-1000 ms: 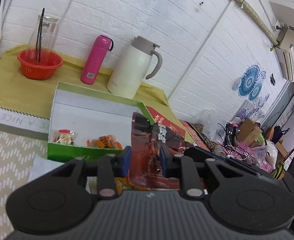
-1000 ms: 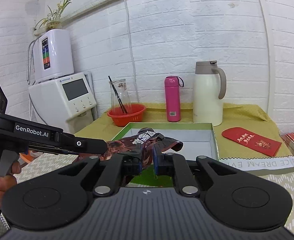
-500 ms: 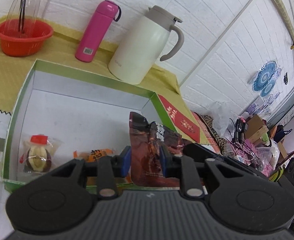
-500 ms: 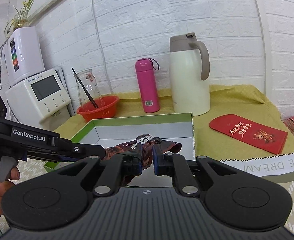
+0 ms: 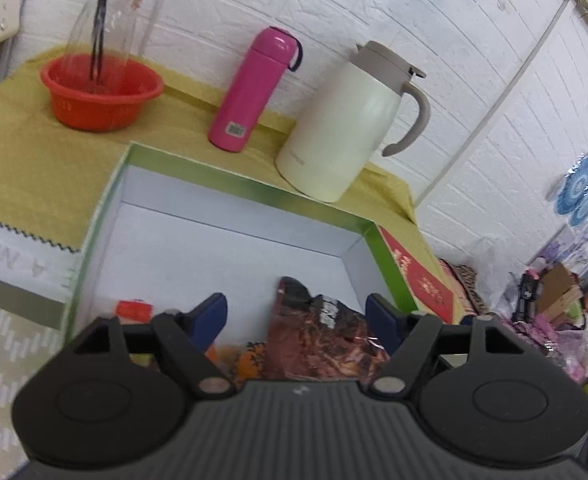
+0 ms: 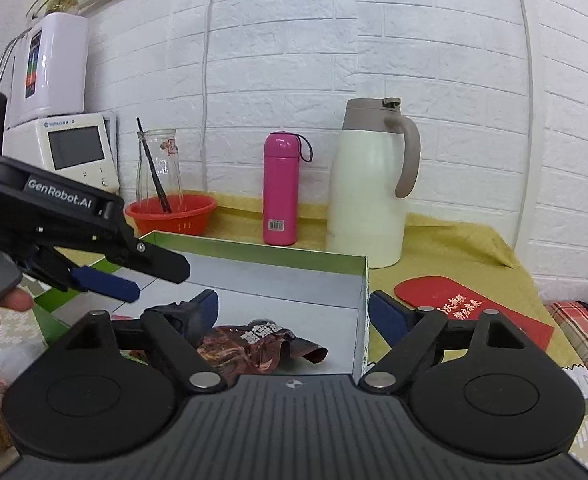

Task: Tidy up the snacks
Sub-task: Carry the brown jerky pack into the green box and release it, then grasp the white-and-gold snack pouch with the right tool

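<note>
A dark red-brown snack packet (image 5: 322,340) lies inside the green-rimmed white box (image 5: 230,188), near its front right corner. It also shows in the right wrist view (image 6: 254,344), on the box floor (image 6: 294,292). My left gripper (image 5: 300,316) is open, its blue pads either side of the packet and clear of it. My right gripper (image 6: 294,312) is open above the same packet. The left gripper also shows from the side in the right wrist view (image 6: 130,276). A small red-capped snack (image 5: 134,310) and an orange snack (image 5: 246,356) lie in the box, partly hidden.
Behind the box stand a red bowl with a glass jar (image 5: 100,92), a pink flask (image 5: 254,88) and a white thermos jug (image 5: 350,136). A red envelope (image 6: 474,312) lies right of the box. A white appliance (image 6: 74,152) stands at the back left.
Both grippers have opened and let go of the dark packet, which now lies in the box. Both grippers have moved in closer over the box.
</note>
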The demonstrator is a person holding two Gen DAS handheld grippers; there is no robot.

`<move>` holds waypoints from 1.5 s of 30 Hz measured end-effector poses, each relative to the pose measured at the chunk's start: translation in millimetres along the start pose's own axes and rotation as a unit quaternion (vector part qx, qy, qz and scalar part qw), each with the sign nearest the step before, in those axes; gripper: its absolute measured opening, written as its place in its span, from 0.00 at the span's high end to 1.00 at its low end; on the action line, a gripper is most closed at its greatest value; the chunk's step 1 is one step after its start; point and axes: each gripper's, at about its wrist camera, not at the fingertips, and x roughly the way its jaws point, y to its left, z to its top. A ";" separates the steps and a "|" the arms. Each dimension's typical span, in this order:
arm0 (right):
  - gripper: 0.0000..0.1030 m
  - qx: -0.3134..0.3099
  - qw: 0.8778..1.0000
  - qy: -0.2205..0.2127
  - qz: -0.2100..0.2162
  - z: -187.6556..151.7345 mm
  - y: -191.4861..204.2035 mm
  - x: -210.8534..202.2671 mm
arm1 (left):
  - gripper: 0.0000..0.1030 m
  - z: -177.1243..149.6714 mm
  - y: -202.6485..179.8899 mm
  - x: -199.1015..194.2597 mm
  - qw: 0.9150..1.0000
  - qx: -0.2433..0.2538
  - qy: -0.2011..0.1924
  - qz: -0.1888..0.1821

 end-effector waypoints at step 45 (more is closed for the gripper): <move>0.00 0.129 0.984 0.119 -0.022 -111.8 62.8 -207.3 | 0.07 -220.2 -11.8 -196.3 0.994 0.089 0.044 -0.044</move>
